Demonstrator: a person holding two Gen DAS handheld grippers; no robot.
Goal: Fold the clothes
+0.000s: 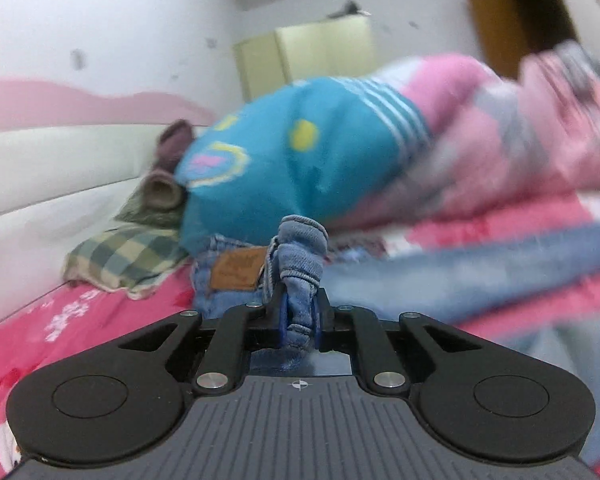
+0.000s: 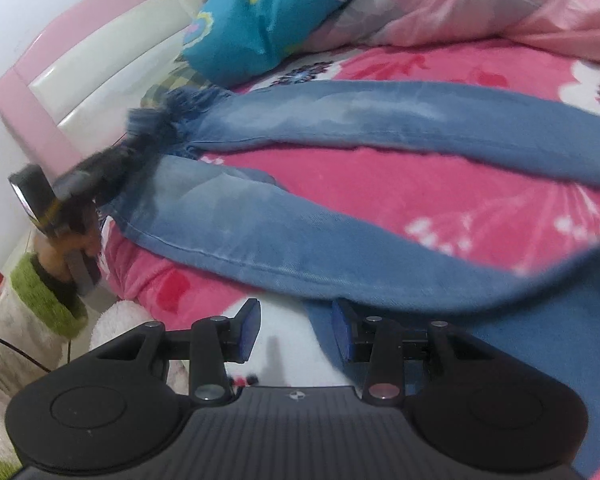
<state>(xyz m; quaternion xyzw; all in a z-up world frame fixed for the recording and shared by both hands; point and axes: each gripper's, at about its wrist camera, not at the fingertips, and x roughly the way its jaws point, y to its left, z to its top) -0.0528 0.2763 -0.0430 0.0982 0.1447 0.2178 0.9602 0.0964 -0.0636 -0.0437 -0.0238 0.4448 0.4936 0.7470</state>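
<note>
Left gripper is clamping a bunched waistband of the one pair of jeans (leather patch showing only in the left wrist view). Right gripper is hanging with jaws apart, gripping nothing, at a leg's edge. Right wrist view alone is showing both legs, running lengthwise across the pink bedsheet, waist toward the headboard, near one blue pillow.

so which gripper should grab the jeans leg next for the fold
Right. The right gripper is open with a leg of the jeans just ahead of it, while the left gripper is already shut on the waist.
</note>
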